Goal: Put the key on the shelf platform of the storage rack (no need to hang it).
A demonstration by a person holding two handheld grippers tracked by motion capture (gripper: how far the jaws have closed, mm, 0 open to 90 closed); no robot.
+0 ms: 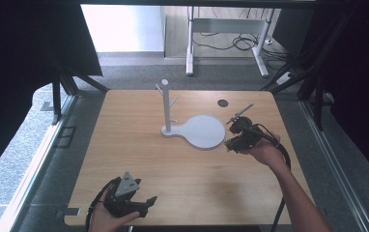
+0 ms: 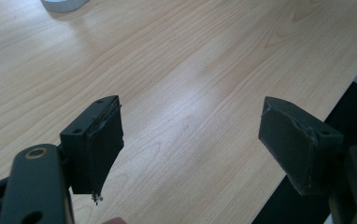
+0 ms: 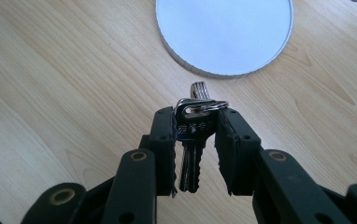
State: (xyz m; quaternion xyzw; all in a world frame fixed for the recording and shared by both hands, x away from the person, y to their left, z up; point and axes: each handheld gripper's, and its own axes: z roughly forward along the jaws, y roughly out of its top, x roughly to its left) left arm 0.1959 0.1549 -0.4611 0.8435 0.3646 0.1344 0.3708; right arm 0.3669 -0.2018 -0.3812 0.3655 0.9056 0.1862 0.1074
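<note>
right tool [image 3: 195, 140] grips keys [image 3: 193, 135] | wooden table [image 1: 139, 159] | grey carpet [image 1: 134, 75]

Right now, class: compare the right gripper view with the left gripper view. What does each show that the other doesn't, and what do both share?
Right gripper view alone: the right gripper shut on a bunch of keys on a ring, jaws pressing its sides. Left gripper view alone: the left gripper open, jaws wide apart with nothing between them, near the table's edge. Both share the wooden table and the white round base, which the left gripper view catches as a sliver at its top edge.
</note>
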